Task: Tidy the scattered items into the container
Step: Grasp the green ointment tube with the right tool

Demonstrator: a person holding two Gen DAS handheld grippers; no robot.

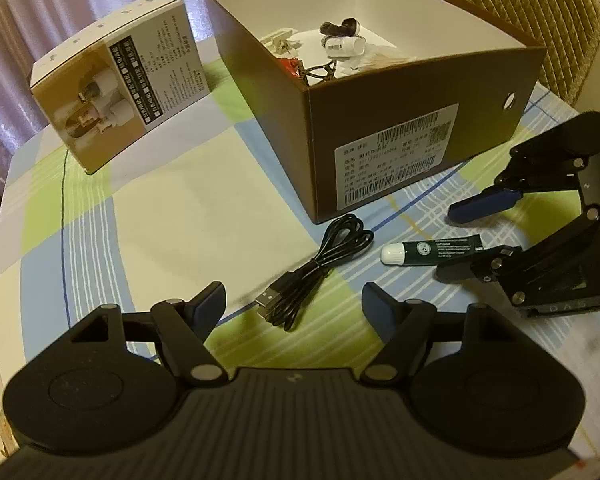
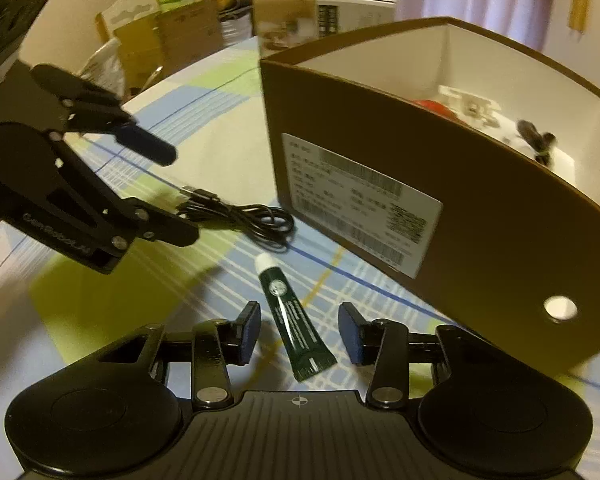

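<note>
Two items left on worktop (image 1: 180, 208): green tube (image 2: 290, 312) lying between my right gripper (image 2: 298, 334) jaws, apart, lined up for pinch; black cable (image 1: 316, 264) ahead of left gripper (image 1: 294, 306), jaws apart. Brown box (image 1: 420, 128) just beside, open-topped for drop.

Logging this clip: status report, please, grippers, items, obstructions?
Both grippers open, empty: left gripper facing black USB cable, right gripper straddling green tube. Brown box partly filled. Nothing blocking.
</note>
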